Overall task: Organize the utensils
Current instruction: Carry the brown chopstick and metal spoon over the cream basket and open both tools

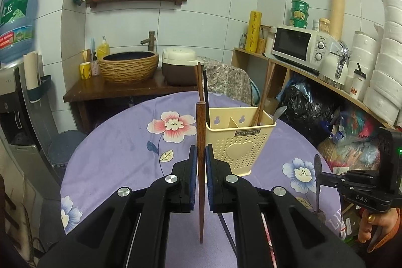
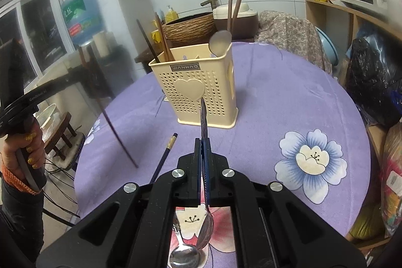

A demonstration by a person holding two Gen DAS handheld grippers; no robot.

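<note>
Now both grippers carry a utensil, and the step in hand seems to be bringing them to the cream holder [image 1: 240, 140] that stands on the far middle of the table. The left gripper [image 1: 201, 176] is pressed on a brown wooden chopstick [image 1: 200, 132], held almost upright, its thin tip hanging near the cloth. The right gripper [image 2: 203, 167] is pinched on a steel spoon [image 2: 204, 225] by the handle, the bowl hanging down near the camera.

To do it well, I think each utensil should be lifted above the rim before going over it. The chopstick belongs in the left compartment, where other chopsticks [image 2: 160, 39] already lean; the spoon in the right one, beside the spoon in the holder [image 2: 220, 42]. The holder is light plastic, so a low tip could push or tilt it. It seems better that one hand goes first, since the two grippers would be close over the small opening.

A dark chopstick [image 2: 165, 152] and another spoon [image 2: 183, 253] lie on the near part of the table.

The table has a purple cloth with flowers [image 2: 276, 97], soft and a little wrinkled. Behind are a wooden basin [image 1: 129, 65], a rice cooker [image 1: 179, 64], and on the right a microwave [image 1: 297, 45] on a shelf. A water bottle [image 1: 17, 21] stands at the far left.
</note>
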